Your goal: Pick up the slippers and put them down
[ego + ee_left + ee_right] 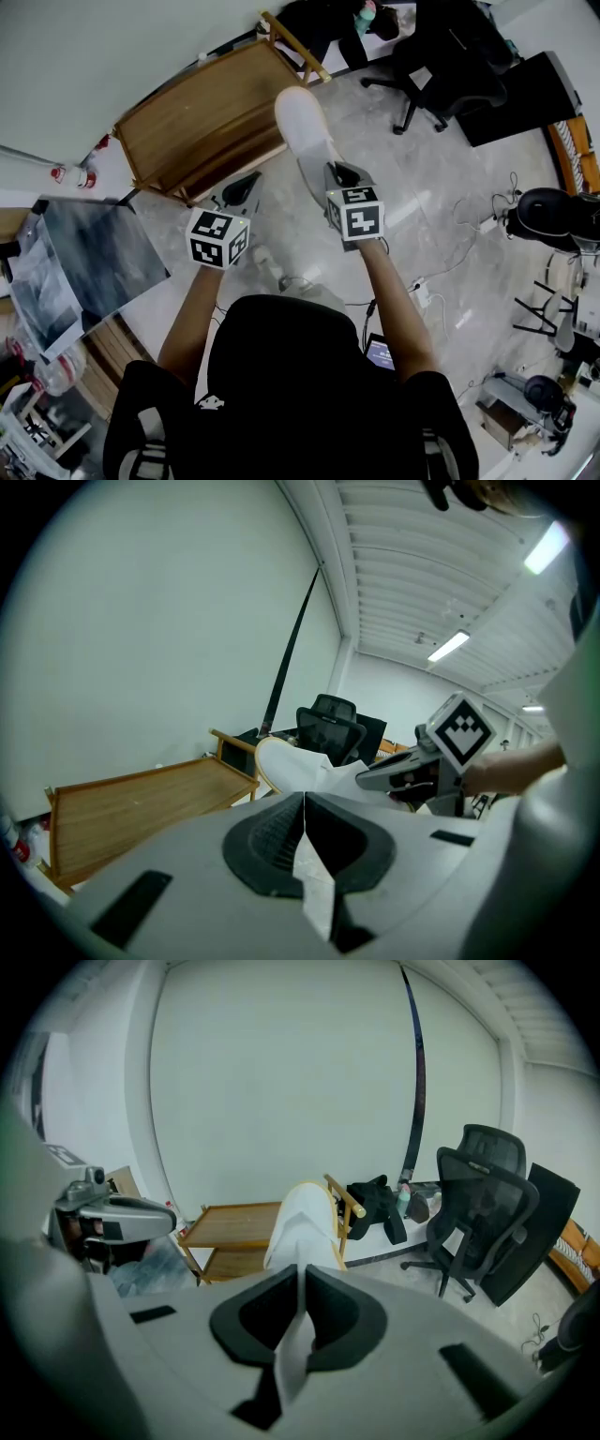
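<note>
A white slipper (pixel 300 127) with a pale yellow rim sticks forward and up from my right gripper (pixel 335 173), which is shut on its near end. In the right gripper view the slipper (pixel 302 1227) rises just past the shut right gripper (pixel 302 1274). My left gripper (pixel 246 186) is level with it to the left, apart from that slipper. In the left gripper view my left gripper (pixel 305 803) is shut on a thin white strip (pixel 317 892) that looks like part of a second slipper, the rest hidden. The first slipper (pixel 281 761) shows ahead.
A low wooden cart (pixel 202 122) stands ahead by the wall. Black office chairs (pixel 441 75) are at the far right, and a grey patterned board (pixel 84 253) lies at the left. Cables (pixel 469 234) trail over the marble floor. A small white object (pixel 265 261) shows below my left gripper.
</note>
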`<act>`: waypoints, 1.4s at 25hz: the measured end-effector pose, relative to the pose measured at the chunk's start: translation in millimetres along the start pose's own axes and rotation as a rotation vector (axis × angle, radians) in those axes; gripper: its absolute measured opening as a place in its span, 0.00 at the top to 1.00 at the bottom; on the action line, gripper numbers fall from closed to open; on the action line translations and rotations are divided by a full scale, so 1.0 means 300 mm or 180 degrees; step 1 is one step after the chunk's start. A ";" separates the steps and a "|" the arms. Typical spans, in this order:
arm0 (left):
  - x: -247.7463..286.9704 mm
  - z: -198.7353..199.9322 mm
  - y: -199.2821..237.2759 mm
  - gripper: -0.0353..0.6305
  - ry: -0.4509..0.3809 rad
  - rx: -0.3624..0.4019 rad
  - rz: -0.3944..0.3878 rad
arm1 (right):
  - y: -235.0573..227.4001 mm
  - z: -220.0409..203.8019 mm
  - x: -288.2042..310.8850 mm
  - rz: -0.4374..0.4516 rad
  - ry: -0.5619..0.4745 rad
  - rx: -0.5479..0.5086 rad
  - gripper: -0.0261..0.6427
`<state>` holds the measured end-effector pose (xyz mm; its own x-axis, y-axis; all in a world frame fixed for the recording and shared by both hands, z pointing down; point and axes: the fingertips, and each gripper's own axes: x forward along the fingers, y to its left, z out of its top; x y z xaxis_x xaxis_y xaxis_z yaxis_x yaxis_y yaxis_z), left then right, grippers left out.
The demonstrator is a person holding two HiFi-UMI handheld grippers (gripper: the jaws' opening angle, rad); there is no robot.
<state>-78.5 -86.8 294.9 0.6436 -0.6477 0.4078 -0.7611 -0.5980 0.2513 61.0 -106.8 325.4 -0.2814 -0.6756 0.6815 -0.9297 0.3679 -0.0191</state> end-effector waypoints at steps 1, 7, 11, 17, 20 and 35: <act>0.010 -0.009 -0.012 0.94 0.0019 -0.0015 -0.0001 | -0.013 -0.011 -0.003 0.0003 0.0011 0.0006 0.94; 0.061 -0.060 -0.085 0.94 0.0084 -0.0127 0.0052 | -0.096 -0.091 -0.039 0.0038 0.0094 0.0041 0.94; 0.073 -0.101 -0.121 0.94 0.0088 -0.0178 0.0118 | -0.136 -0.138 -0.069 0.0038 0.0074 0.0077 0.94; 0.066 -0.158 -0.178 0.94 0.0044 -0.0216 0.0271 | -0.163 -0.226 -0.137 0.0088 0.0061 0.0066 0.94; 0.068 -0.173 -0.231 0.94 0.0018 -0.0205 0.0316 | -0.192 -0.282 -0.182 0.0102 0.0056 0.0097 0.94; 0.068 -0.380 -0.450 0.94 0.0067 -0.0148 0.0351 | -0.248 -0.559 -0.278 0.0194 0.0050 0.0140 0.94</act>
<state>28.2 34.6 369.2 0.5543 -0.6979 0.4536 -0.8304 -0.5008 0.2443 193.5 29.3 392.8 -0.3343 -0.6425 0.6895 -0.9206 0.3793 -0.0928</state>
